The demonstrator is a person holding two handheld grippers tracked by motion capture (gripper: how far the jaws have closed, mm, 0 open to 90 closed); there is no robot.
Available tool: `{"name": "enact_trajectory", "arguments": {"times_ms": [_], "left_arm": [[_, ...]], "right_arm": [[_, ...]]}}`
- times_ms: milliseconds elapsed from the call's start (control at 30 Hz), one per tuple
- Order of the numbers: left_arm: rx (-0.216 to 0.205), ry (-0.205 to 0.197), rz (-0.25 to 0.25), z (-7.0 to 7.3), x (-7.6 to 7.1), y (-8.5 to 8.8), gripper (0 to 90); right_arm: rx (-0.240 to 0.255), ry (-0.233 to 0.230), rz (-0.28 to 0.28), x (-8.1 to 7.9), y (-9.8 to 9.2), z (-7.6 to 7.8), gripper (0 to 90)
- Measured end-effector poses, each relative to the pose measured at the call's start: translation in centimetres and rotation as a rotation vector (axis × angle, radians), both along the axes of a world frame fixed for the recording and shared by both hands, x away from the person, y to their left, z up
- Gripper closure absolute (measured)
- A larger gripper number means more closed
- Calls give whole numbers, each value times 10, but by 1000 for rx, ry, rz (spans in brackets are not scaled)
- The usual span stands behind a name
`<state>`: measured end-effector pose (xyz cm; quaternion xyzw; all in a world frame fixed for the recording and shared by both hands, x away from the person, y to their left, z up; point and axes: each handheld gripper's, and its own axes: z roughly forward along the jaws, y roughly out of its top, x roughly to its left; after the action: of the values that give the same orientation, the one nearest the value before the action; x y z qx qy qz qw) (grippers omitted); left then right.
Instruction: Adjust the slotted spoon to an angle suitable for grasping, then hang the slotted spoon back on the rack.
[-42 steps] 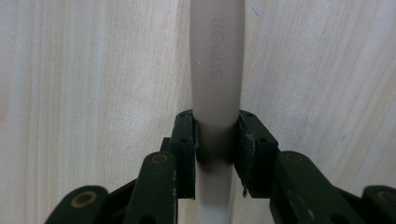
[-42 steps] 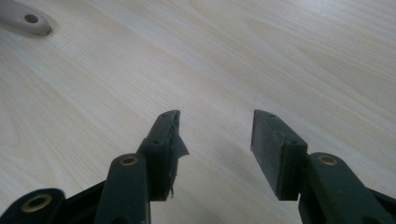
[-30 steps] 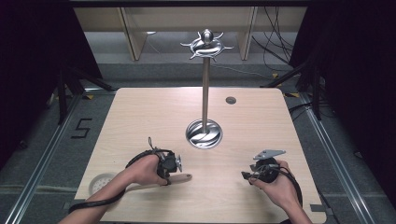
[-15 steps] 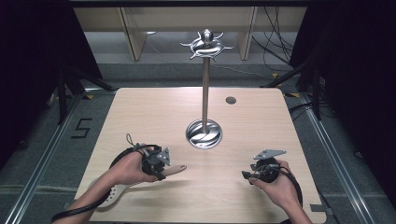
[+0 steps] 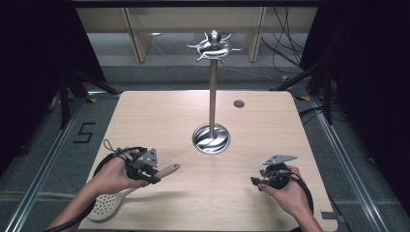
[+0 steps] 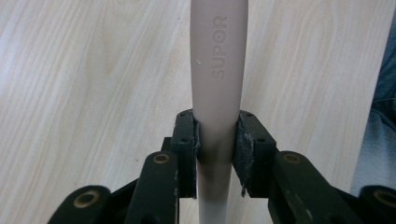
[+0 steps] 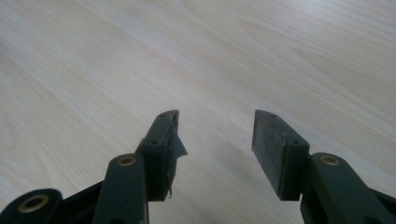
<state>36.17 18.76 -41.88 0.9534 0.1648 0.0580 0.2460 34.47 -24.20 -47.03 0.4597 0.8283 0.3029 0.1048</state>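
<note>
The beige plastic slotted spoon (image 5: 126, 192) is gripped by its handle in the left gripper (image 5: 153, 172) at the table's near left, apparently lifted, while hanging on the tall steel hook stand (image 5: 212, 92) remains undone and the right gripper (image 7: 215, 135) is held open, empty.

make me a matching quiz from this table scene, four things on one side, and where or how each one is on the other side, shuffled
Things:
1. slotted spoon
2. left claw
3. right claw
4. metal stand

States or places:
A. open, nothing between the jaws
B. upright at the middle of the table
C. shut on a beige handle
D. perforated head sticking out past the table's near edge

Pairs: 1-D, 2-C, 3-A, 4-B
</note>
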Motion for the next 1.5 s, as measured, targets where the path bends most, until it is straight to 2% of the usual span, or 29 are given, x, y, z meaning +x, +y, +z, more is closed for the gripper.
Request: {"name": "enact_trajectory", "arguments": {"times_ms": [67, 100, 133, 167, 200, 233, 267, 367, 500, 567, 600, 633, 700, 733, 767, 800, 867, 1000, 1033, 1100, 1133, 1167, 1200, 1233, 1267, 1300, 1333, 1367, 1500], "left_arm": [[4, -3, -5, 3, 0, 5, 703], [-19, -2, 12, 3, -1, 6, 703], [-16, -6, 11, 5, -1, 9, 703], [-61, -1, 42, 5, -3, 9, 704], [-47, -6, 34, 7, -2, 12, 704], [-45, -20, 34, 9, -2, 14, 704], [-61, -22, 44, 10, -3, 15, 704], [-68, -31, 55, 14, -3, 20, 704], [-49, -54, 44, 20, -3, 27, 704], [-49, -55, 42, 23, -3, 31, 704], [-61, -64, 48, 23, -4, 31, 704], [-53, -72, 44, 25, -4, 33, 704], [-58, -72, 59, 27, -5, 35, 704], [-83, -81, 81, 27, -5, 35, 704], [-83, -81, 81, 27, -5, 35, 704], [-83, -86, 81, 29, -5, 38, 704], [-91, -91, 94, 30, -4, 40, 704], [-117, -93, 125, 32, -4, 44, 704], [-111, -96, 122, 34, -4, 45, 704], [-127, -110, 138, 35, -4, 46, 704], [-125, -108, 133, 36, -4, 48, 704], [-140, -108, 144, 37, -5, 49, 704], [-154, -111, 155, 37, -6, 50, 705], [-147, -114, 149, 39, -6, 52, 704], [-156, -117, 155, 39, -6, 53, 704], [-176, -121, 170, 40, -7, 54, 704], [-171, -123, 162, 41, -7, 56, 704], [-180, -129, 175, 42, -8, 57, 704], [-202, -140, 195, 47, -10, 64, 705]], "right_arm": [[1, -1, -4, 1, -1, 0, 512], [4, -5, -5, 1, -1, 0, 512], [-5, -21, 6, 2, -2, -2, 511], [28, -23, -15, 2, 0, -3, 511], [12, -31, -2, 4, -1, -2, 510], [16, -8, -15, 3, 0, -1, 510], [12, -8, -9, 4, -1, -1, 510], [15, -8, -10, 4, -1, -1, 510], [8, -15, -3, 4, -1, 0, 509], [-4, -40, 14, 5, -2, -1, 509], [-7, -60, 23, 6, -2, -1, 509], [5, -28, 2, 4, 0, 0, 509], [9, -14, -5, 3, 0, 1, 509], [12, -19, -9, 3, 1, 1, 509], [5, -34, 9, 4, -1, 0, 509], [15, -19, -2, 4, 0, 1, 509], [2, -56, 26, 6, -2, -1, 509], [17, -38, 13, 5, 0, 0, 507], [6, -65, 29, 6, -2, -1, 507], [36, -56, -4, 4, -1, -1, 506], [9, -52, 11, 5, -4, 0, 505], [19, -49, 1, 4, -4, 1, 505], [33, -55, -19, 4, -4, 1, 504], [35, -84, -14, 4, -5, 0, 504], [35, -85, -17, 4, -5, 1, 504], [33, -59, -31, 2, -5, 3, 504], [43, -83, -28, 2, -6, 1, 503], [22, -56, -33, 1, -6, 5, 503], [16, -48, -30, 1, -7, 6, 504]]}}
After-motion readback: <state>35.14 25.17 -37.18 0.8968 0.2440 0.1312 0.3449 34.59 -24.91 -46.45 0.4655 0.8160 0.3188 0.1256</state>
